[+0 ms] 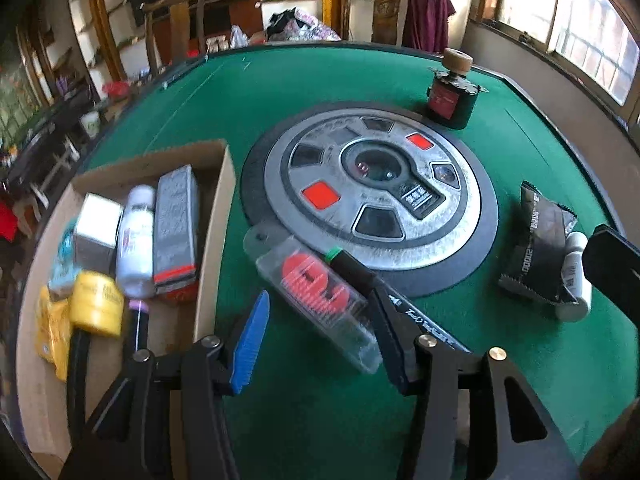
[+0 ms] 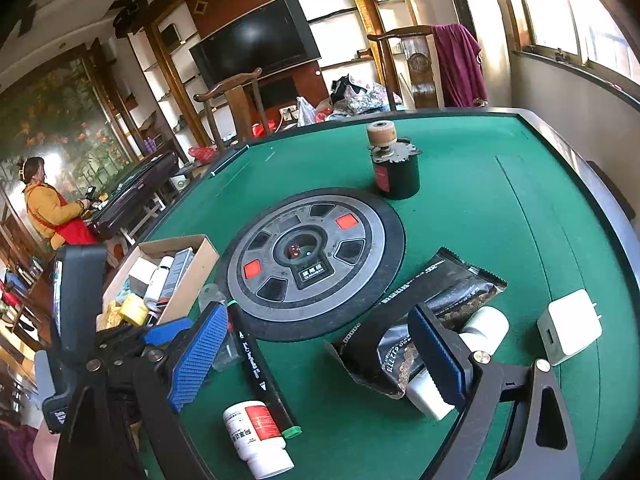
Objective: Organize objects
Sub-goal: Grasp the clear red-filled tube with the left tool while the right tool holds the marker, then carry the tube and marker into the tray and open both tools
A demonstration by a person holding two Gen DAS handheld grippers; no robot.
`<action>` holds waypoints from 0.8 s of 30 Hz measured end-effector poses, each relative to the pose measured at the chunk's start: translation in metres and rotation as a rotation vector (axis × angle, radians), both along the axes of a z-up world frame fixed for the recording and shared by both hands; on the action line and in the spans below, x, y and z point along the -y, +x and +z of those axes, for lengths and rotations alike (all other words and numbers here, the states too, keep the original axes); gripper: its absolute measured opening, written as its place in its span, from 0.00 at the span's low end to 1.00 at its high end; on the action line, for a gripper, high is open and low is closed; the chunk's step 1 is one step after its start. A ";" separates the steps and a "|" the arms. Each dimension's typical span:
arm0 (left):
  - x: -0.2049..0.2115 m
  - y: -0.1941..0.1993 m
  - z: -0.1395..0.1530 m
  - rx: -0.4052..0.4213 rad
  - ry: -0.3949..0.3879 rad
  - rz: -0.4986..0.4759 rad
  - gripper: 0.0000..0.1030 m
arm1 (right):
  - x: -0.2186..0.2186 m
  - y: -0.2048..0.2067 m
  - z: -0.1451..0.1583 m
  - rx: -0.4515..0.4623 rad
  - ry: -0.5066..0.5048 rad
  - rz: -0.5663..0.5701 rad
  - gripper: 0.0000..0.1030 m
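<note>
Lettering beginning "Touch" is read along the black marker pen, which lies on the green felt worktop. The clear plastic case with a red insert lies between the fingers of the left claw; whether it is gripped cannot be told. The right claw is held wide apart above the black foil pouch. The cardboard box is positioned at the worktop's left edge. A television is mounted on the wall beyond.
</note>
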State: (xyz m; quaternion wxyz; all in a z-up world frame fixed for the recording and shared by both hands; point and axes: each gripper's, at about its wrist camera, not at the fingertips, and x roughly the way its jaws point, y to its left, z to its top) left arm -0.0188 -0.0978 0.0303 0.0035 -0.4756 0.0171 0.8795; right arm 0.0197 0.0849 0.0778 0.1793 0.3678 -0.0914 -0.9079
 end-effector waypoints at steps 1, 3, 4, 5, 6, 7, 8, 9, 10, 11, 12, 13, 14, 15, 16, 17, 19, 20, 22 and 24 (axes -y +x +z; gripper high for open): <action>-0.004 -0.003 0.000 -0.003 -0.012 -0.011 0.51 | -0.002 -0.001 -0.001 0.006 -0.007 -0.003 0.92; -0.008 -0.008 -0.002 0.006 -0.024 -0.024 0.51 | -0.005 -0.003 -0.002 0.017 -0.021 -0.006 0.92; -0.010 -0.011 -0.006 0.017 -0.030 -0.035 0.51 | -0.006 -0.004 -0.003 0.022 -0.028 -0.006 0.92; -0.011 -0.013 -0.009 0.024 -0.024 -0.044 0.51 | -0.007 -0.005 -0.004 0.028 -0.035 -0.008 0.92; -0.011 -0.014 -0.012 0.032 -0.006 -0.056 0.50 | -0.008 -0.006 -0.005 0.032 -0.039 -0.008 0.92; -0.009 -0.012 -0.012 0.026 0.012 -0.063 0.44 | -0.009 -0.006 -0.005 0.034 -0.040 -0.008 0.92; -0.009 -0.010 -0.011 0.029 0.022 -0.077 0.40 | -0.008 -0.006 -0.005 0.035 -0.040 -0.008 0.92; -0.009 -0.008 -0.011 0.030 0.021 -0.083 0.30 | -0.008 -0.006 -0.005 0.036 -0.040 -0.004 0.92; -0.009 -0.005 -0.010 0.032 0.009 -0.091 0.22 | -0.006 -0.006 -0.006 0.038 -0.038 0.003 0.92; -0.008 -0.002 -0.010 0.036 0.008 -0.097 0.20 | -0.005 -0.006 -0.006 0.039 -0.035 0.008 0.92; -0.007 0.000 -0.010 0.039 0.012 -0.100 0.17 | -0.003 -0.006 -0.007 0.039 -0.033 0.013 0.92; -0.006 0.002 -0.010 0.039 0.014 -0.098 0.17 | -0.001 -0.006 -0.007 0.040 -0.030 0.021 0.92; -0.005 0.002 -0.010 0.037 0.017 -0.094 0.17 | 0.000 -0.005 -0.007 0.039 -0.028 0.024 0.92; -0.006 0.000 -0.010 0.033 0.016 -0.088 0.17 | 0.002 -0.005 -0.008 0.039 -0.023 0.029 0.92; -0.006 -0.002 -0.011 0.030 0.013 -0.084 0.17 | 0.003 -0.005 -0.009 0.040 -0.017 0.032 0.92; -0.008 -0.004 -0.011 0.028 0.012 -0.079 0.17 | 0.005 -0.005 -0.010 0.042 -0.013 0.036 0.92; -0.012 -0.009 -0.011 0.022 0.006 -0.076 0.19 | 0.007 -0.005 -0.012 0.042 -0.003 0.039 0.92; -0.013 -0.011 -0.011 0.014 0.008 -0.074 0.19 | 0.007 -0.005 -0.012 0.041 -0.001 0.040 0.92; -0.013 -0.014 -0.012 0.002 0.014 -0.072 0.20 | 0.008 -0.004 -0.012 0.038 -0.007 0.051 0.92; -0.011 -0.014 -0.011 0.003 0.028 -0.069 0.12 | 0.009 -0.003 -0.011 0.031 -0.019 0.062 0.92</action>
